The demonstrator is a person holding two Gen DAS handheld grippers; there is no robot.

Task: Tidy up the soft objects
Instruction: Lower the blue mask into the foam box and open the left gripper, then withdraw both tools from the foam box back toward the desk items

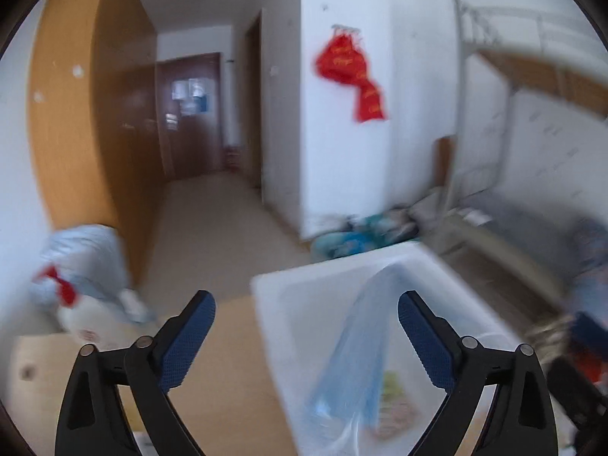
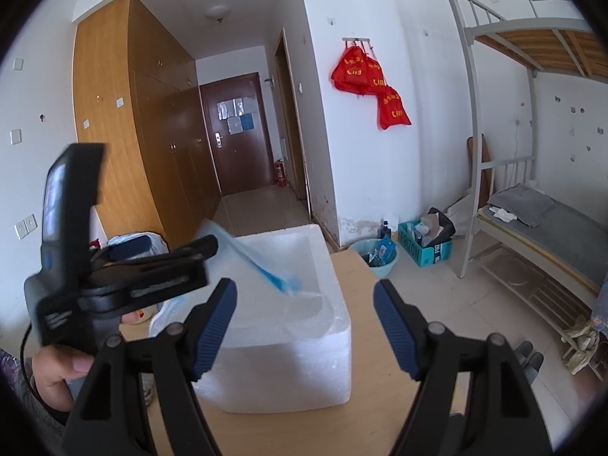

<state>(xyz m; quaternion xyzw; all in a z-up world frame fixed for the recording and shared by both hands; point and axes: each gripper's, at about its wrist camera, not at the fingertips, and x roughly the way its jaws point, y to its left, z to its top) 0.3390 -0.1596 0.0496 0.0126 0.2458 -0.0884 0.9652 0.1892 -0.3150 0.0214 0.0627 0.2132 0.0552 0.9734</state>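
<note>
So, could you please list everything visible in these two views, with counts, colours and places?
Foam box: one, white, on the table.
Plastic bag: one, clear blue, dropping into the box.
Table: one, tan.
Red bags: several, on wall hooks.
Basin: one, teal, on the floor.
Bunk bed: one, grey frame, right.
Wardrobe: one, orange-brown, left.
Left gripper: open above the box.
Right gripper: open, empty.

Soft, even daylight, no hard shadows or glare. Left wrist view heavily motion-blurred, esp. foam box at 5 o'clock. Right wrist view sharp exc. blurred left gripper at 9 o'clock. Fisheye bends edges, corners black.
</note>
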